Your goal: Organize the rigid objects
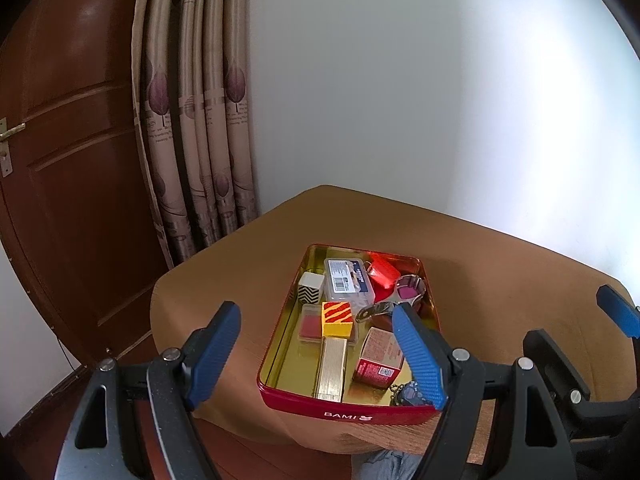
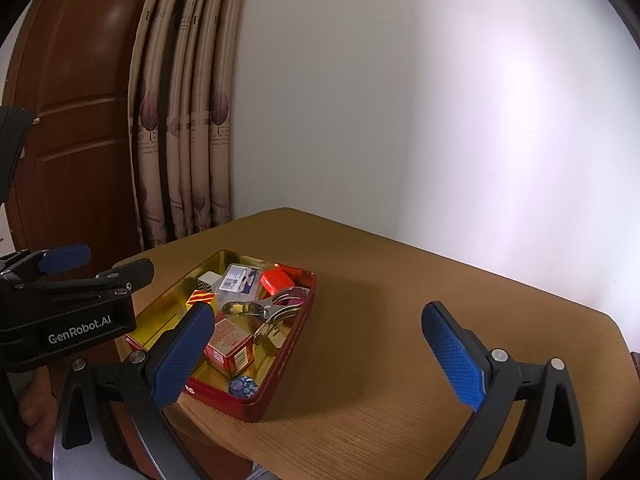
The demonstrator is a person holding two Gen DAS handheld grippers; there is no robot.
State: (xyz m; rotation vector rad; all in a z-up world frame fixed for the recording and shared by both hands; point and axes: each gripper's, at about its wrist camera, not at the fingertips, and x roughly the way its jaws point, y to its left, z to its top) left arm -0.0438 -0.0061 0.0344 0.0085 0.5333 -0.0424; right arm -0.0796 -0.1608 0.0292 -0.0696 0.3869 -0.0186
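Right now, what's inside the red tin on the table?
The red tin holds a clear plastic case, a red box, a metal clip, a striped block and a gold bar. Whatever lies under them is covered.

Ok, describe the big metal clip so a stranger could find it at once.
Start at the red tin on the brown table. The metal clip lies along its right side, above the red carton. It is the only bare, shiny silver thing there.
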